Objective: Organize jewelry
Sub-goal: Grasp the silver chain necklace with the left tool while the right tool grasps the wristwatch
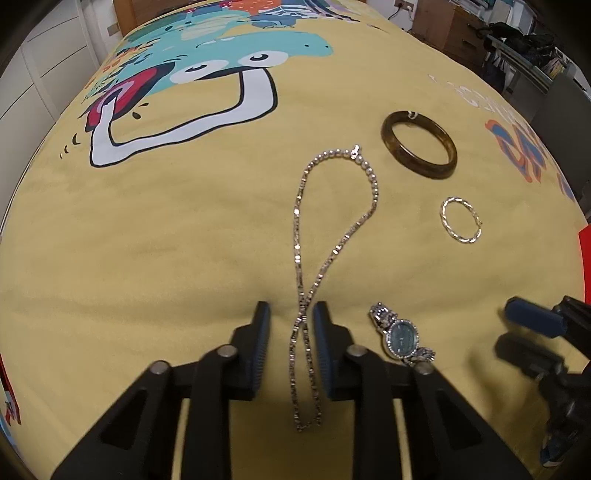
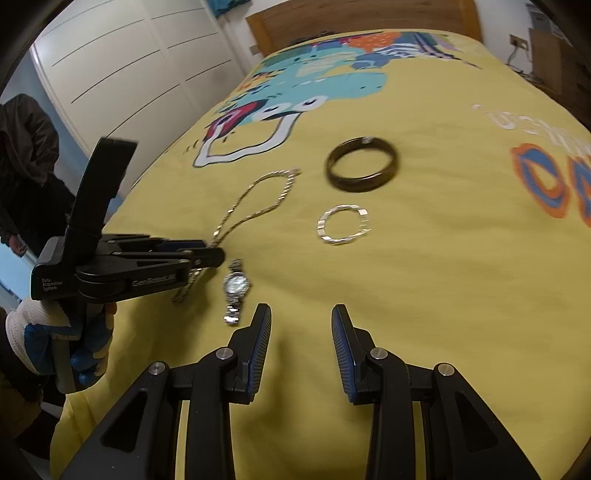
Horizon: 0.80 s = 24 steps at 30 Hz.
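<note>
A silver chain necklace [image 1: 334,221] lies in a long crossed loop on the yellow bedspread [image 1: 166,240]. My left gripper [image 1: 291,312] is open, its fingers on either side of the chain's crossing, just above it. A silver wristwatch [image 1: 402,338] lies right of it. A brown bangle [image 1: 419,144] and a thin silver bracelet [image 1: 461,219] lie farther back. My right gripper [image 2: 301,314] is open and empty, low over the bedspread, right of the watch [image 2: 236,290]. The right wrist view shows the left gripper [image 2: 210,254] over the necklace [image 2: 255,201], the bangle [image 2: 364,164] and bracelet [image 2: 343,223].
The bedspread carries a cartoon print [image 1: 207,74] at the back. A wooden headboard [image 2: 362,18] and white wardrobe doors [image 2: 122,59] stand behind the bed. A red object [image 1: 585,266] shows at the right edge. Desks and clutter [image 1: 517,40] stand far right.
</note>
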Tool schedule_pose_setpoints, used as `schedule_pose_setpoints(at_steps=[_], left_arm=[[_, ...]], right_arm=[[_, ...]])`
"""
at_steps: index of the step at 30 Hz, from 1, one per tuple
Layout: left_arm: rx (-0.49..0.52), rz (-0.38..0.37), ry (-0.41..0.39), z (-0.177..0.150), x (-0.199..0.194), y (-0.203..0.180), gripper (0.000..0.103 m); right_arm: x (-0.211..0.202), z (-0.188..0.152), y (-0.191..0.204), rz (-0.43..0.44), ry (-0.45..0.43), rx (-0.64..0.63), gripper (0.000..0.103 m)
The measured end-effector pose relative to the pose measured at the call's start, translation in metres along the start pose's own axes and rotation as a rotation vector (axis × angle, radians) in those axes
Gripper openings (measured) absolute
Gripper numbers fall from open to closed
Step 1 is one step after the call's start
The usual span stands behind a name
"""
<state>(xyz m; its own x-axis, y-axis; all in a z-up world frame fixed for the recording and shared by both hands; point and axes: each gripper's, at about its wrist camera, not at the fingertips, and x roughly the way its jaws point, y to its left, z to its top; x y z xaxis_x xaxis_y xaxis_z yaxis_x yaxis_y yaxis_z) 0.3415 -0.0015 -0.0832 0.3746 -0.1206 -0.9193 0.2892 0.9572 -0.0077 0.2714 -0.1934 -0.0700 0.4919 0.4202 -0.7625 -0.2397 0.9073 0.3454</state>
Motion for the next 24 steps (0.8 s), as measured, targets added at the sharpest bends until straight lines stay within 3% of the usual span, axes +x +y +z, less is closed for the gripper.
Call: schedule_pose_setpoints(at_steps=[5, 22, 24], left_arm=[[-0.001, -0.01, 0.0, 0.001, -0.001, 0.008, 0.003], [-0.071, 0.059, -0.06, -0.009, -0.032, 0.061, 0.002], [-0.07, 0.063, -0.066, -0.01, -0.037, 0.06, 0.002]], right_arm=[[0.015, 0.002, 0.02, 0.029, 0.017, -0.033, 0.034], [0.064, 0.009, 0.049, 0.019, 0.054, -0.077, 0.034], [0.068, 0.01, 0.051, 0.003, 0.055, -0.077, 0.028]])
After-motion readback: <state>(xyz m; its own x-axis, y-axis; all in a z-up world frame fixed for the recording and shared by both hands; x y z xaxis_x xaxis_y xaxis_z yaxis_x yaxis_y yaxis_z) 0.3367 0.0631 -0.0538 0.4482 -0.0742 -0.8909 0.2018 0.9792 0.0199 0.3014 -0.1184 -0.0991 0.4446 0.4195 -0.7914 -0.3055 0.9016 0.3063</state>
